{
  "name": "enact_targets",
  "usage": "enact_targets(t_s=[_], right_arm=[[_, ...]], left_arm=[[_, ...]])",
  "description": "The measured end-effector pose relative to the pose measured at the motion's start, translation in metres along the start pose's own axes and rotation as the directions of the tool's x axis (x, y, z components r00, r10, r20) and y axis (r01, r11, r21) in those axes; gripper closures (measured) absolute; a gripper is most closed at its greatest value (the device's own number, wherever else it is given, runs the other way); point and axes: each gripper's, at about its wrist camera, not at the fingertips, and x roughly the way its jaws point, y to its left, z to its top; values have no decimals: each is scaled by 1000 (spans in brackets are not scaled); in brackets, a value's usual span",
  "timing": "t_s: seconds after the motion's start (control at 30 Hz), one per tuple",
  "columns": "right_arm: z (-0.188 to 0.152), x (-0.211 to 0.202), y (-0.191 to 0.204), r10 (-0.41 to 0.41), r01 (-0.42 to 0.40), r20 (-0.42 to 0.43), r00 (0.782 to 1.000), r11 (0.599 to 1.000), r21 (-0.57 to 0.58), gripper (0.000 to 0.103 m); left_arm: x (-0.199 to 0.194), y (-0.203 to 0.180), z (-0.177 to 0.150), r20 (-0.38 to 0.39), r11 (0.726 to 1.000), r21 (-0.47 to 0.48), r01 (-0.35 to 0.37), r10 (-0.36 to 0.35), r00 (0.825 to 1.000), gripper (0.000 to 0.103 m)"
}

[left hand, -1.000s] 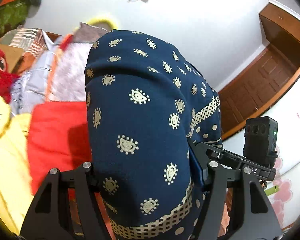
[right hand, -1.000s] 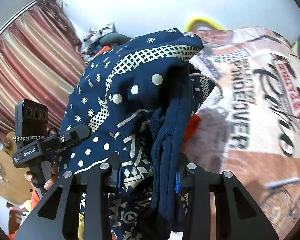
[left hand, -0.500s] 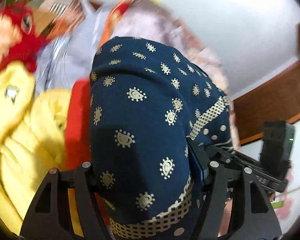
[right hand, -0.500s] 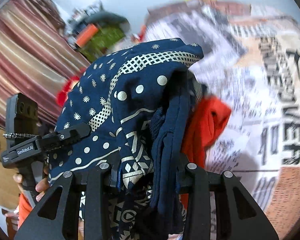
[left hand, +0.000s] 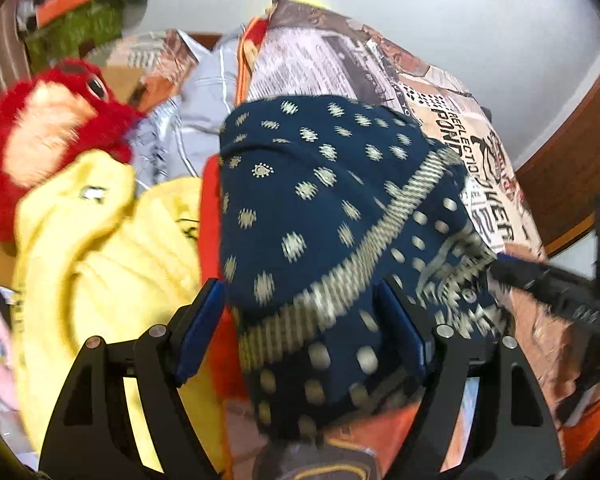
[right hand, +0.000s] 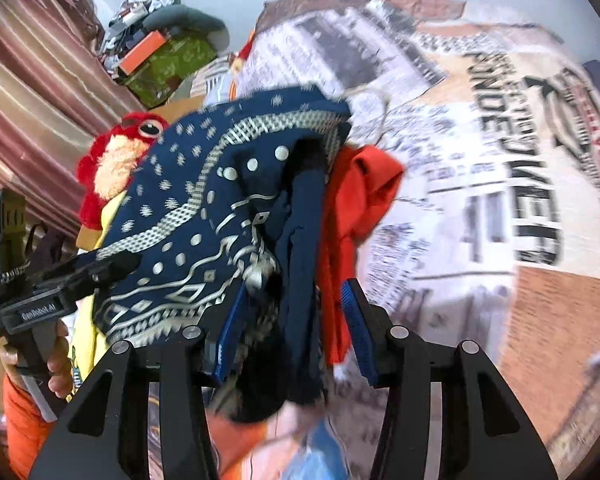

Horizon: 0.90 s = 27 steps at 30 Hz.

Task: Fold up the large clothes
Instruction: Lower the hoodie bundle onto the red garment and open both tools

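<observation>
A folded navy garment with a cream print [left hand: 320, 208] lies between the fingers of my left gripper [left hand: 300, 320], whose blue pads stand apart with a gap beside the cloth. The same garment [right hand: 204, 216] hangs bunched between the pads of my right gripper [right hand: 296, 320], which also stand apart. An orange-red garment [right hand: 364, 184] lies right behind it on the bed. The left gripper's body [right hand: 40, 304] shows at the left of the right wrist view.
A newspaper-print bedcover [right hand: 480, 140] spreads to the right. A yellow garment [left hand: 100, 248] and a red plush toy [left hand: 48, 136] lie to the left. A striped curtain [right hand: 32, 92] and a cluttered shelf [right hand: 160, 52] stand behind. A wooden door [left hand: 572, 168] is at right.
Both grippers have tilted down toward the bed with the navy garment. Both pairs of jaws have opened from their grip; the blue pads now show beside the cloth.
</observation>
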Motion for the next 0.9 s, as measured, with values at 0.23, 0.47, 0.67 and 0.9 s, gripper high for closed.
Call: enact_targets(t_s=[0.23, 0.47, 0.67, 0.9], right_arm=[[-16, -98, 35, -7, 27, 209, 978, 995, -94, 58], [-54, -202, 85, 63, 15, 436, 898, 985, -173, 58], [-95, -261, 126, 102, 58, 588, 802, 968, -246, 58], [-144, -301, 156, 85, 145, 707, 702, 955, -258, 58]], left_arm=[[-84, -49, -24, 146, 991, 115, -72, 55, 988, 25], [-202, -100, -57, 409, 982, 166, -90, 15, 912, 25], [-293, -137, -108, 613, 975, 187, -124, -17, 790, 25], [-355, -165, -171, 768, 973, 147, -178, 1, 641, 25]])
